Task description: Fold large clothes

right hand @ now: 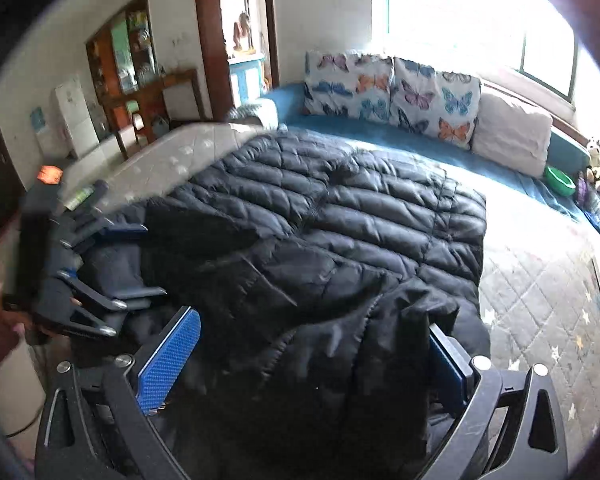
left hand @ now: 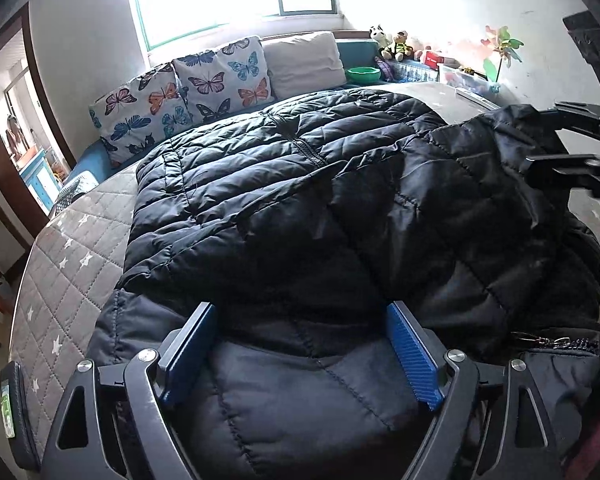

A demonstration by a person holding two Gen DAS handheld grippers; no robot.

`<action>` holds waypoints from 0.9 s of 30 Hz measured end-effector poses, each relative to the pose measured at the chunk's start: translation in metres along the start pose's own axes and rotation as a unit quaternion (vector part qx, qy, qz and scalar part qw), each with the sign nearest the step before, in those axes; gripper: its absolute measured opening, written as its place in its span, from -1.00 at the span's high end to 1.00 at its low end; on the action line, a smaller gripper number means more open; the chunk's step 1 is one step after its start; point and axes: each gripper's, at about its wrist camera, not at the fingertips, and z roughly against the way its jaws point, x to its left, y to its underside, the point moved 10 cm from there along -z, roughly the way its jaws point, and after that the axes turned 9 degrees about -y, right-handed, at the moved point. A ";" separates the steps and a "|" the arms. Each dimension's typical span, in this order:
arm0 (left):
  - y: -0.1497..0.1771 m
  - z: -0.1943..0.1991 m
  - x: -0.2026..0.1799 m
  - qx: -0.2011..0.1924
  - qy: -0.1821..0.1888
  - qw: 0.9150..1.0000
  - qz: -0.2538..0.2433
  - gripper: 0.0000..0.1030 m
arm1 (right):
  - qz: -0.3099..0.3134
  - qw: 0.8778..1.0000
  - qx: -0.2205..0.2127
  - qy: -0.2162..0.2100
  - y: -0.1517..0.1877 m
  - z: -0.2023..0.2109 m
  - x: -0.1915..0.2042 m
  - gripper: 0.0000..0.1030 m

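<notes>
Both my tools stand wide open over the black jacket point(left hand: 300, 208) on the bed point(left hand: 72, 264): left tool point(left hand: 300, 344), right tool point(right hand: 312, 360), nothing gripped.

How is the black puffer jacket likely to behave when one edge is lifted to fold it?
The black puffer jacket would probably drape and sag rather than hold shape: it already lies in soft rumples on the mattress. Its quilted, puffy panels suggest it is light for its bulk and may spring back after folding. The sheen on its shell hints that it could slip between the blue pads.
</notes>
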 end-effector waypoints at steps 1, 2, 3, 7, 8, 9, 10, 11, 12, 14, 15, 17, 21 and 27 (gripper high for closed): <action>0.001 0.001 0.000 0.000 0.000 1.000 -0.001 -0.78 | -0.011 1.000 0.002 0.024 0.002 0.000 -0.009 -1.00; 0.001 0.001 0.000 -0.001 0.000 1.000 -0.002 -0.78 | -0.019 0.999 -0.001 0.028 0.002 0.004 -0.011 -1.00; 0.001 0.001 -0.001 0.000 0.001 1.000 -0.003 -0.79 | -0.022 1.000 -0.008 0.013 0.000 0.011 -0.009 -1.00; 0.000 -0.001 -0.001 -0.002 0.001 1.000 -0.003 -0.83 | 0.013 0.999 -0.036 0.019 -0.017 0.039 0.000 -1.00; 0.000 -0.001 -0.001 -0.002 0.001 1.000 -0.003 -0.83 | 0.027 0.998 -0.045 0.026 -0.022 0.044 0.002 -1.00; 0.001 -0.002 -0.001 -0.003 0.001 1.000 -0.003 -0.83 | 0.034 0.998 -0.049 0.023 -0.025 0.046 0.005 -1.00; 0.001 -0.002 -0.001 -0.003 0.001 1.000 -0.002 -0.83 | 0.039 0.998 -0.050 0.014 -0.028 0.046 0.008 -1.00; 0.001 -0.002 -0.001 -0.002 0.001 1.000 -0.003 -0.83 | 0.039 0.998 -0.047 0.001 -0.030 0.043 0.011 -1.00; 0.001 -0.002 -0.002 -0.002 0.001 1.000 -0.003 -0.83 | 0.036 0.998 -0.041 -0.017 -0.031 0.035 0.014 -1.00; 0.001 -0.002 -0.001 -0.003 0.002 1.000 -0.003 -0.83 | 0.027 0.999 -0.017 -0.038 -0.026 0.016 0.013 -1.00; 0.001 -0.002 -0.002 -0.004 0.003 1.000 -0.003 -0.83 | 0.016 0.999 -0.006 -0.040 -0.021 0.005 0.008 -1.00; 0.001 -0.002 -0.002 -0.006 0.005 1.000 -0.004 -0.84 | -0.009 0.999 0.027 -0.040 -0.002 -0.017 -0.004 -1.00; 0.001 0.000 -0.005 -0.013 0.005 1.000 -0.013 -0.85 | -0.062 0.995 0.057 -0.060 0.041 -0.051 -0.036 -1.00; 0.005 0.018 -0.003 -0.008 0.006 1.000 -0.022 -0.85 | -0.037 0.995 0.085 -0.024 0.044 -0.058 -0.033 -1.00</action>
